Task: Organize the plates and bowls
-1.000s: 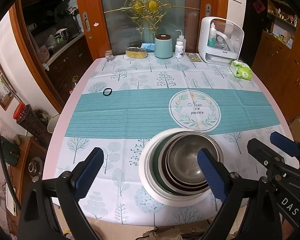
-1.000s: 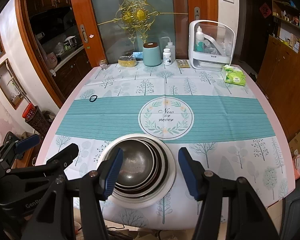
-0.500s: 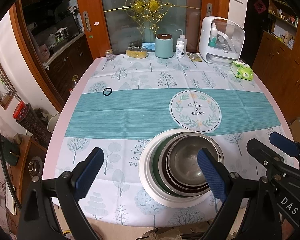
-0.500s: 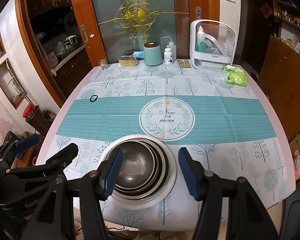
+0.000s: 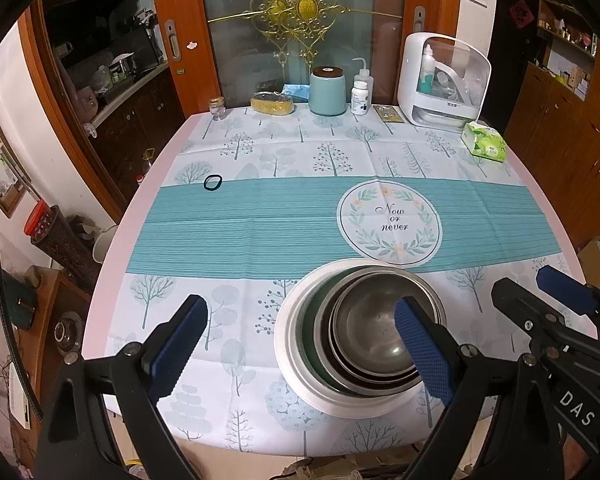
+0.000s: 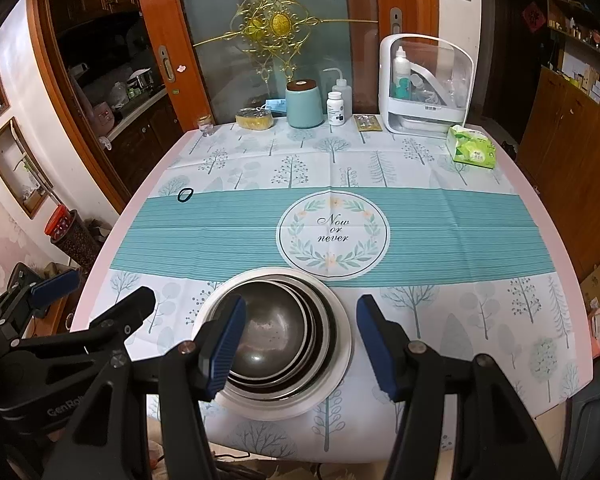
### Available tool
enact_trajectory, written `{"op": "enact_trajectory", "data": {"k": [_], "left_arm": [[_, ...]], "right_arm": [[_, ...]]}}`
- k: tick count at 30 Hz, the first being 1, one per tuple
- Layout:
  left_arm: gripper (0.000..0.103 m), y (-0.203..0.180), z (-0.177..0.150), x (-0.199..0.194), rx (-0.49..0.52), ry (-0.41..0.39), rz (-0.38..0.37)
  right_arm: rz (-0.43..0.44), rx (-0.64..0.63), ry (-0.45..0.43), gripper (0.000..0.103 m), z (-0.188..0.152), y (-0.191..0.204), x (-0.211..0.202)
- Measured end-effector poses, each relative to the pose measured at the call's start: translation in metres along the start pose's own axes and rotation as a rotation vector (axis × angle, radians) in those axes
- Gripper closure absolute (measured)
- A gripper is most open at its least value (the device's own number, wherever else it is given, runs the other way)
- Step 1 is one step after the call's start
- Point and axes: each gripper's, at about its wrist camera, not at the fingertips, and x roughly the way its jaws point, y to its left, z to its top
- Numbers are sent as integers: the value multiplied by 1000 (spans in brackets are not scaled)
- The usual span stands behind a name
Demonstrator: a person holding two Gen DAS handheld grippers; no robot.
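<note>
Both hand-held grippers (left, right) unmoved, jaws apart; bowl stack unchanged.

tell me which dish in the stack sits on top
The smallest steel bowl, nested innermost and open to view; the wider bowls and white plate lie beneath it.

Table: cloth on top; plate with nested bowls near edge, hair tie left, jars, tissues at back.
</note>
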Motion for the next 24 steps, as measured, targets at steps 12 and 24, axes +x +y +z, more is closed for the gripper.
{"op": "enact_trajectory", "data": {"k": [12,24], "left_arm": [[9,0,-1,2,0,-5,10],[9,0,-4,4,-2,2,15]], "right_arm": [[5,1,5,45,-2,-3,3],[7,0,1,45,-2,-3,6]]}}
